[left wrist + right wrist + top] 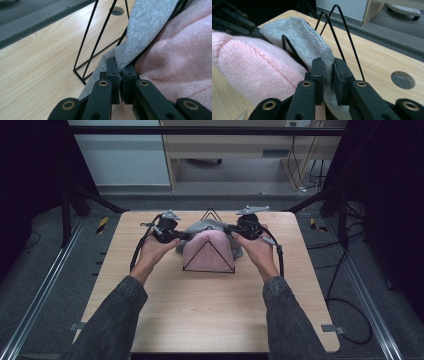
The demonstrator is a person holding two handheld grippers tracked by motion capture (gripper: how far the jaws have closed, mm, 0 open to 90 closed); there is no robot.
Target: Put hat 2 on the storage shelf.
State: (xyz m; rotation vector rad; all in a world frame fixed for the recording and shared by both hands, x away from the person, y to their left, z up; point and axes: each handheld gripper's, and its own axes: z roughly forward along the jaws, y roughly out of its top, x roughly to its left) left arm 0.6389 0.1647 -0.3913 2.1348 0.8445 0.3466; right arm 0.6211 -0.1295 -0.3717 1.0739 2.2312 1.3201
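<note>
So far the pink cloth point(207, 251) hangs on the wire rack point(209, 270), while both my jaws pinch the grey cloth point(147, 27), not yet settled.

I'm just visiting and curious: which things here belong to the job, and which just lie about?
In the job: grey cloth, black wire rack, left gripper, right gripper.
Just there: pink cloth already on the rack, table, floor cables.

On the table point(210, 315), two cloths point(207, 251) drape over a wire rack point(209, 269), one behind the other.
</note>
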